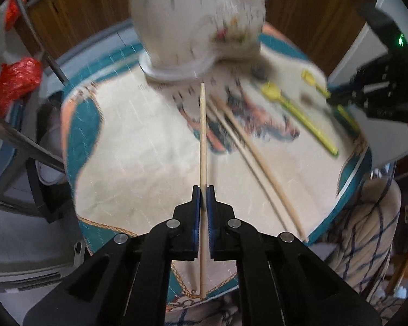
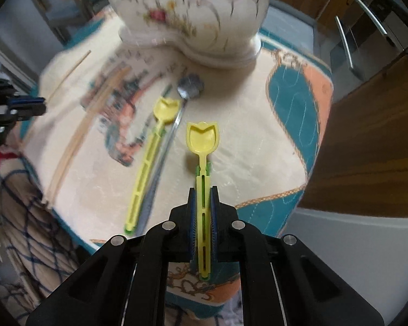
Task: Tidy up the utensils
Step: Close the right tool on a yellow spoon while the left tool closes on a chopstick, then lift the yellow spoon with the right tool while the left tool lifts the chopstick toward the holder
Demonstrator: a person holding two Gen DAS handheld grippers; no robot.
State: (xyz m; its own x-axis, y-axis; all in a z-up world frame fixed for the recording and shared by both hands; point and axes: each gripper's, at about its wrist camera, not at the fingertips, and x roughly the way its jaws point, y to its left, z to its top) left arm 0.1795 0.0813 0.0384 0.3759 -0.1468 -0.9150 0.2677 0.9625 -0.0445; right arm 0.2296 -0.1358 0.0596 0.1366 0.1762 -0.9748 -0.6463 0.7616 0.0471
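No readable text, dark marks on the cloth near the vase too blurred to make out, no labels, brands or numbers legible in either view

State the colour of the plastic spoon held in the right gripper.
Yellow, with some green at the handle: the tulip-shaped plastic spoon shows best in the right wrist view.

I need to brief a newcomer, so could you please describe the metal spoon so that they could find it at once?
Start at the white floral ceramic pot at the far side of the table. Just in front of its base lies the metal spoon, bowl toward the pot, beside a loose yellow plastic spoon. It is the only grey, shiny utensil; its neighbours are yellow plastic or wooden chopsticks.
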